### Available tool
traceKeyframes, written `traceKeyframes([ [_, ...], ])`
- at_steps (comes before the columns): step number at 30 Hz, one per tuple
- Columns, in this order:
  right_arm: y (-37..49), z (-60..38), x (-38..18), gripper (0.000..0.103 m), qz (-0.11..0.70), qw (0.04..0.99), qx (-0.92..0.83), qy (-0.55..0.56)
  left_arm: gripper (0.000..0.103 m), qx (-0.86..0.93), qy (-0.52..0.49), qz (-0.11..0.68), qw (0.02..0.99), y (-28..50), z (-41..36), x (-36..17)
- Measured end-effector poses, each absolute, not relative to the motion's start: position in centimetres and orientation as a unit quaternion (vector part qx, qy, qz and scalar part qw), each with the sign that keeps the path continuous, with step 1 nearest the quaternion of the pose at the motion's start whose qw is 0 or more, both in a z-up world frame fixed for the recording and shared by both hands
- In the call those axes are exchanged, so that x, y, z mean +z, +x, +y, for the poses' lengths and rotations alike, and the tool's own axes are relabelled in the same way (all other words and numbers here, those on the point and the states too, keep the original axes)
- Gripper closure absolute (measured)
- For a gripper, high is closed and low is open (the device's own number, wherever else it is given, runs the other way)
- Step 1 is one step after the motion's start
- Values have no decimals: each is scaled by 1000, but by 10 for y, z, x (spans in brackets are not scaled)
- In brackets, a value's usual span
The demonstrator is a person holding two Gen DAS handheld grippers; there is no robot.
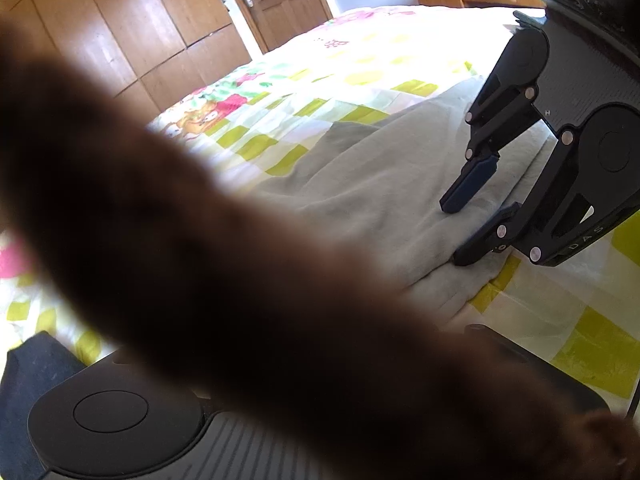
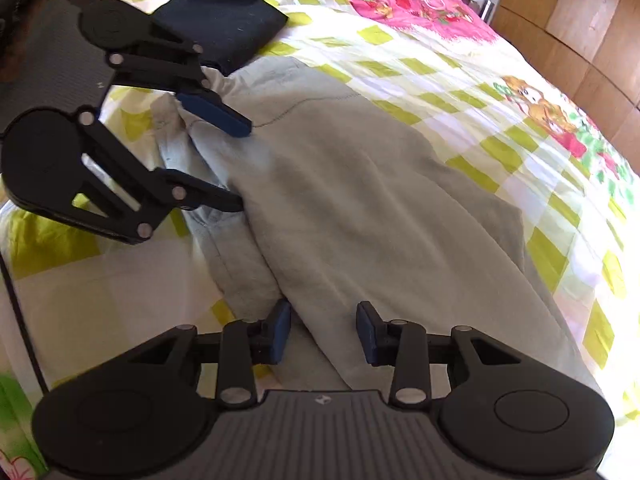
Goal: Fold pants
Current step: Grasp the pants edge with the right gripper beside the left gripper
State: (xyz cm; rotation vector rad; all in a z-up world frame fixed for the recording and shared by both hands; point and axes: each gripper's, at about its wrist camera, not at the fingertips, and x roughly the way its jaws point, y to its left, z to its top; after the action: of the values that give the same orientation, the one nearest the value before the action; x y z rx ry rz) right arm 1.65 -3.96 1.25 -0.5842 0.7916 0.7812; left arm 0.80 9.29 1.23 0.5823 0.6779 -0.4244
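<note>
The right tool (image 2: 322, 334) sits closest in its own view, its two blue pads spread apart with a fold of the grey pants (image 2: 360, 200) lying between them, not pinched yet. To do this step well, I think it should close on only the edge of the cloth, then both tools should lift together so the fold stays flat. A bit further off, the left tool (image 2: 236, 160) is spread wide too, one pad resting on top of the pants and one at the bunched edge. The pants lie on the bed (image 2: 460, 80), with a dark folded cloth (image 2: 224, 20) beyond them.
</note>
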Motion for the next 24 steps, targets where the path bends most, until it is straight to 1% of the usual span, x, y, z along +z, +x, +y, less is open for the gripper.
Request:
traceKeyframes([
  [4,10,-37,10,53,363,807,367,-287,64,-194,283,319,884,6,96,13],
  [5,10,-37,10,53,363,808,366,-285,68,-193,276,321,885,8,98,13],
  [9,12,-36,8,53,361,811,358,-289,69,-195,270,323,886,8,99,13],
  [10,15,-36,7,55,362,815,349,-286,68,-195,274,321,885,7,98,12],
  [11,19,-37,8,69,369,820,341,-274,67,-194,278,320,885,7,97,12],
  [12,24,-39,10,78,378,824,332,-259,67,-193,281,318,885,8,96,11],
  [13,28,-41,13,82,384,829,324,-244,67,-192,283,317,885,9,96,10],
  [14,30,-43,17,83,386,834,321,-230,74,-190,283,317,885,11,96,9],
  [15,31,-45,23,84,383,837,320,-222,93,-189,281,319,885,12,96,10],
  [16,29,-46,30,84,379,841,321,-217,98,-189,273,323,886,13,99,12],
  [20,3,-51,59,84,351,845,346,-209,100,-186,249,309,899,0,109,34],
  [22,-6,-46,53,84,349,838,356,-220,100,-182,257,311,897,-10,111,33],
  [24,-4,-38,30,83,365,830,350,-237,98,-169,276,329,887,-11,111,18],
])
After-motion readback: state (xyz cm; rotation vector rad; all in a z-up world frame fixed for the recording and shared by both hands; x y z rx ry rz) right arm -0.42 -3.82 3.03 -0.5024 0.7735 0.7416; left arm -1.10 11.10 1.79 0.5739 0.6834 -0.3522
